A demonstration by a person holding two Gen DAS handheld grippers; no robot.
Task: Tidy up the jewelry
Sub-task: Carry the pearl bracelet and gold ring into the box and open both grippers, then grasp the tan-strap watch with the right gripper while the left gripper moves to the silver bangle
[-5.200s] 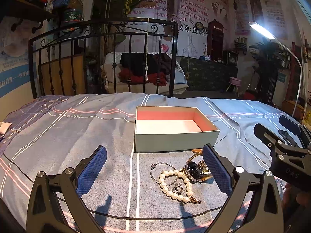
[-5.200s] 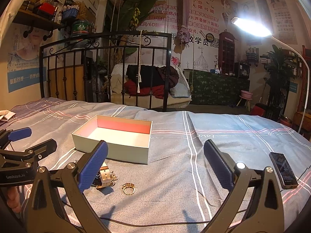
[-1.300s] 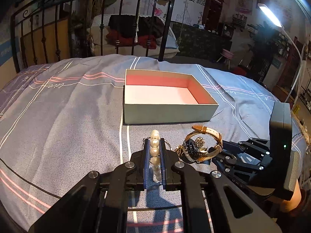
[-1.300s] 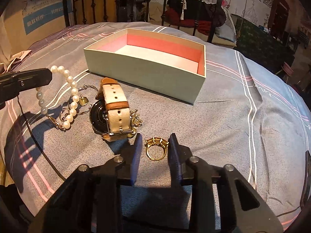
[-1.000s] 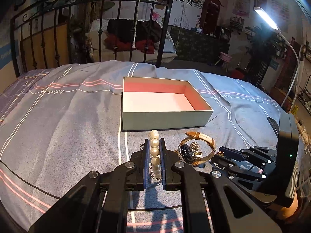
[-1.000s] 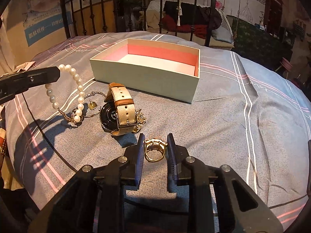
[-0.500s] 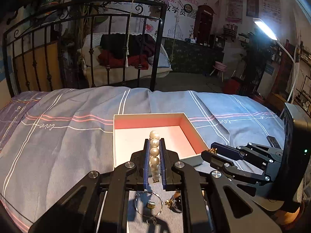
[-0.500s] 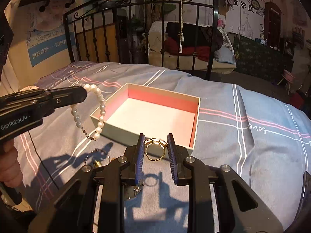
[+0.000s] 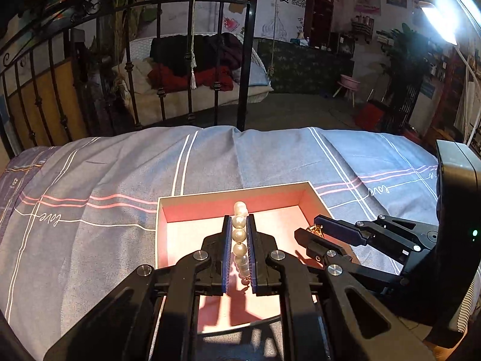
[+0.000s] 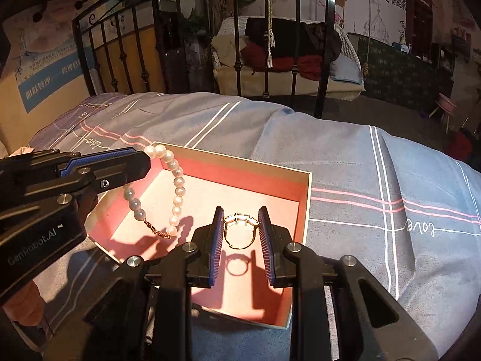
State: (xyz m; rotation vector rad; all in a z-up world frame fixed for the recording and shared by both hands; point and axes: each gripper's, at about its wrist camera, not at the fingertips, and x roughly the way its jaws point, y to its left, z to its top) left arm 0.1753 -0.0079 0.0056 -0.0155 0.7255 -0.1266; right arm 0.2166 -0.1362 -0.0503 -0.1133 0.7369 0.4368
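Big grey-blue bedspread with pink and white stripes fills the scene, black iron bed rail at the far edge. Sitting on it is the open box, pale outside, pink inside. Both tools are over that box right now! The left gripper is clamped on the pearl bracelet, beads stacked in a line between its blue pads; from the right wrist view the left gripper shows at the left side of the box, and the pearl bracelet hangs from it in a loop, the gold clasp dangling low over the pink floor, shadow cast beneath. The right gripper is pinching the gold ring upright between its pads, above the near-centre of the box, ring shadow on the lining just below. In the left wrist view the right gripper sits just right of the left one, gold glinting at its tips.
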